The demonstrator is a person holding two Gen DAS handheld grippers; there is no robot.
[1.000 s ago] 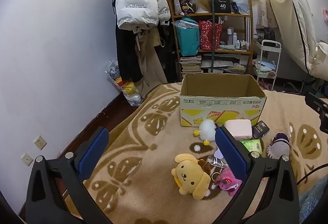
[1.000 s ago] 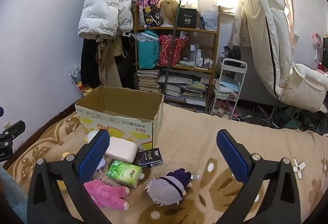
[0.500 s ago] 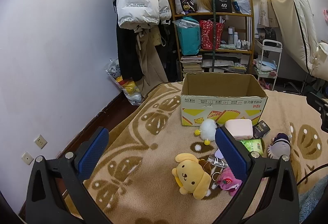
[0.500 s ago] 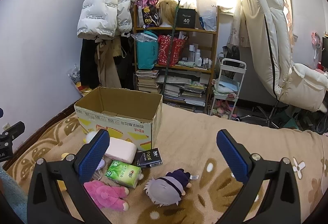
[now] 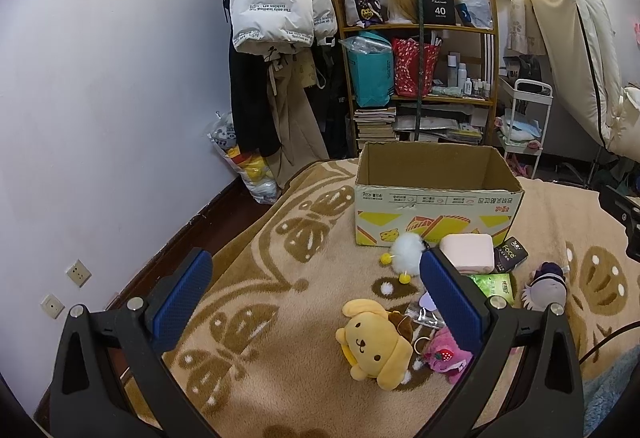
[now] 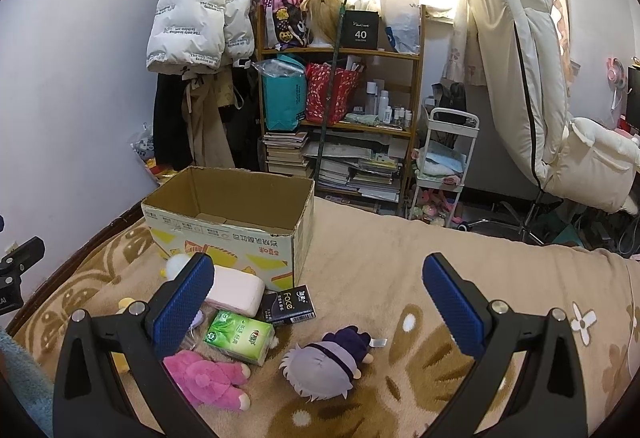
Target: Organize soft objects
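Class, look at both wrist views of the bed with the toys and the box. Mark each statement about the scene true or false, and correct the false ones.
1. The open cardboard box already holds the yellow dog plush. False: the yellow dog plush lies on the patterned beige blanket in front of the box.
2. Both grippers are open and hold nothing. True: the left gripper and right gripper have their jaws spread wide.
3. The green tissue pack lies next to the pink plush toy. True.
4. The grey-haired doll in dark clothes stands upright. False: it lies flat on the blanket.
5. The pink rectangular pouch sits on the shelf. False: it rests by the box's front.
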